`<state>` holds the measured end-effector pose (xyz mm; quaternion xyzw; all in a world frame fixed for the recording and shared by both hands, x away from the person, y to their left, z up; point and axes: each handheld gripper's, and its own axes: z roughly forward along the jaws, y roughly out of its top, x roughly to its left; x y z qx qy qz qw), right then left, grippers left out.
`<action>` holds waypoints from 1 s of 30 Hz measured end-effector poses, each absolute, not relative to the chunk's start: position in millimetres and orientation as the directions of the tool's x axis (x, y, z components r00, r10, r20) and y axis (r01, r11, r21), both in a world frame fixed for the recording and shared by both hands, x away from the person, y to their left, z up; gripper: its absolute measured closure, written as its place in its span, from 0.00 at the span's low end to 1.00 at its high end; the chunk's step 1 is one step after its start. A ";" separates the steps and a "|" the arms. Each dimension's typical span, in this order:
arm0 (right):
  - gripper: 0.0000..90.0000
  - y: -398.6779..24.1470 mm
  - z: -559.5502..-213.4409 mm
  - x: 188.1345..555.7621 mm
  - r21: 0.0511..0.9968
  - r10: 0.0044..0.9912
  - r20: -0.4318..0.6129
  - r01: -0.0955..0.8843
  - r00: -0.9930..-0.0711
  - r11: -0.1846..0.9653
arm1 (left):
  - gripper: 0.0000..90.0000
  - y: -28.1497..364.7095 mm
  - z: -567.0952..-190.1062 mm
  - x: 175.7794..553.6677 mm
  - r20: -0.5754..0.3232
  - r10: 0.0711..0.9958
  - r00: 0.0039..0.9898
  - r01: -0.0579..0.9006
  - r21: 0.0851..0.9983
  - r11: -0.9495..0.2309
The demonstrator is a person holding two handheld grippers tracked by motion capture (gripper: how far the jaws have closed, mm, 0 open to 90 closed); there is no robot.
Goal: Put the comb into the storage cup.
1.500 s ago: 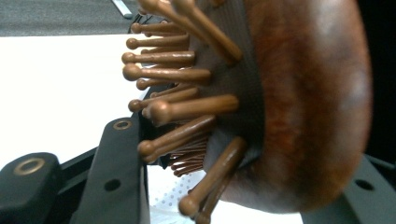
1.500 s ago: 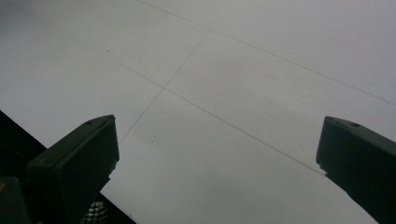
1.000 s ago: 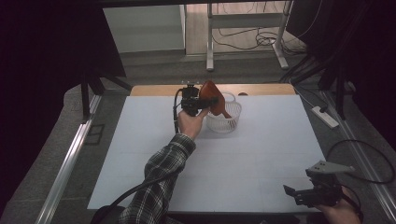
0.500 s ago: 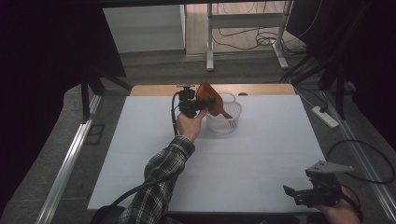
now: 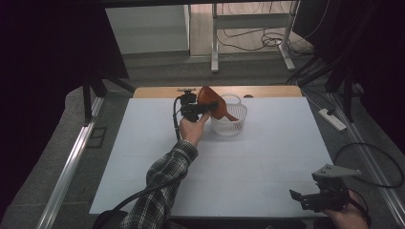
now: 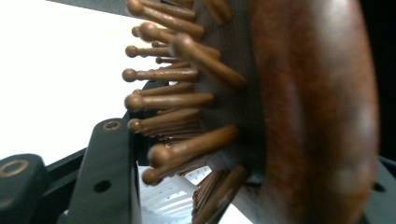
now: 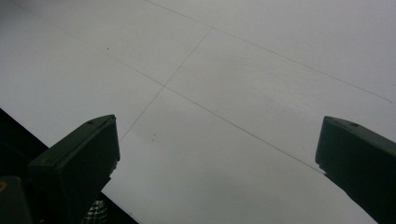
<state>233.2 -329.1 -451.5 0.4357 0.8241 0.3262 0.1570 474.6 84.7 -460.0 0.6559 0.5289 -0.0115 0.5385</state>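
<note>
A brown wooden hairbrush (image 5: 212,100) hangs tilted over a white slatted basket (image 5: 230,126) at the far middle of the table, its handle slanting down into the basket. My left gripper (image 5: 203,109) reaches in from the left with the brush head between its jaws, which have just been opening. In the left gripper view the bristles still touch the left jaw, the brush (image 6: 317,116) is close up, and basket slats (image 6: 173,198) show below. My right gripper (image 5: 300,199) rests open near the front right edge, over bare white sheet (image 7: 217,126).
A white sheet (image 5: 267,162) covers the table, with a wooden strip (image 5: 157,91) along the far edge. A power strip (image 5: 332,119) lies on the floor at the right. Metal stand legs (image 5: 215,43) rise beyond the table.
The left hand and brush have shifted slightly left and tilted a little at the basket. The right gripper has not moved.
</note>
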 end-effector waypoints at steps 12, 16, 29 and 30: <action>0.00 -329.0 -451.6 233.0 0.674 0.821 0.023 0.615 -0.571 0.409 | 0.47 84.3 -455.4 476.0 -0.555 0.707 0.438 0.709 0.697 0.109; 0.00 -329.1 -451.5 233.0 0.675 0.822 0.024 0.615 -0.569 0.407 | 0.46 84.7 -454.4 476.4 -0.549 0.710 0.441 0.709 0.698 0.099; 0.00 -328.3 -451.7 232.9 0.672 0.819 0.018 0.613 -0.573 0.415 | 0.45 88.9 -449.1 476.8 -0.529 0.716 0.456 0.719 0.693 0.054; 0.00 -328.3 -451.7 232.8 0.672 0.818 0.017 0.612 -0.574 0.416 | 0.45 89.1 -448.2 476.7 -0.527 0.717 0.456 0.720 0.692 0.050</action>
